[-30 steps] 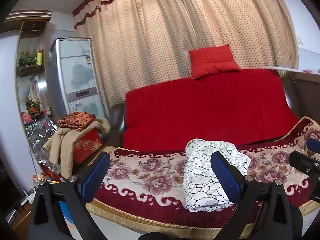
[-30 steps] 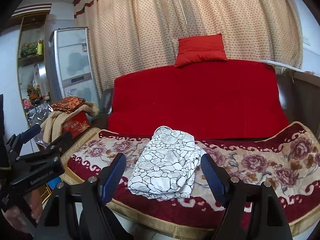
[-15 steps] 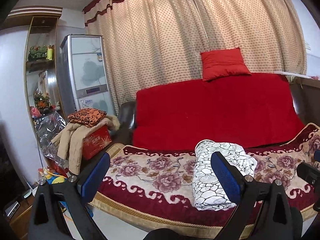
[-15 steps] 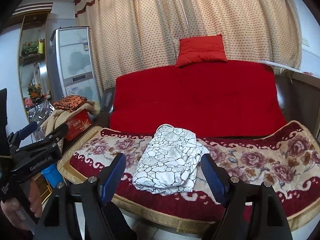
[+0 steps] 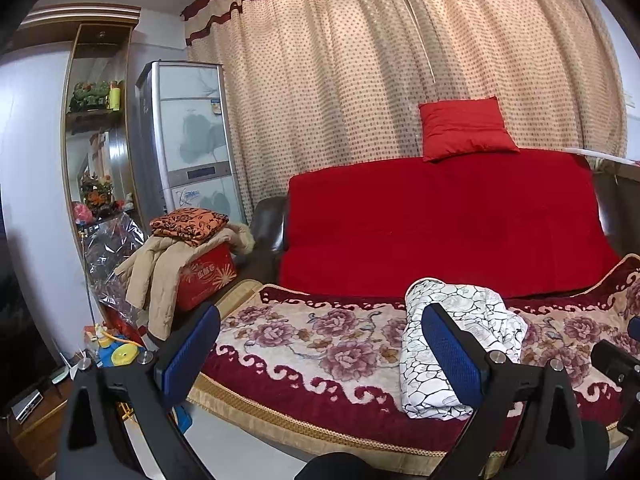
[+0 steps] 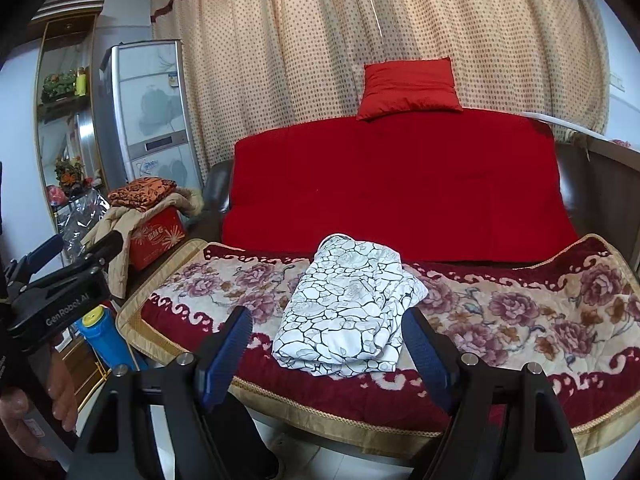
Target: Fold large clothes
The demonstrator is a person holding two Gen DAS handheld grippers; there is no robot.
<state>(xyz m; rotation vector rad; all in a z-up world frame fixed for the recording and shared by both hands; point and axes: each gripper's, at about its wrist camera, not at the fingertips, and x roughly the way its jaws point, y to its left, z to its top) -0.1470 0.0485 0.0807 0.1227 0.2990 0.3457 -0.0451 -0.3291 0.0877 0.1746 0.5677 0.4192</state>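
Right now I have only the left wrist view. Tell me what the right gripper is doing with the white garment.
Observer: The right gripper is open and empty. The white patterned garment shows between its fingers, apparently untouched.
Operator: Describe the garment's near edge. My finger hides it.
Observer: It is a thick rounded fold, resting on the floral blanket short of its gold border.
Operator: Report how my left gripper looks from there.
Observer: The left gripper sits off the blanket's left corner, and a hand holds it from below.
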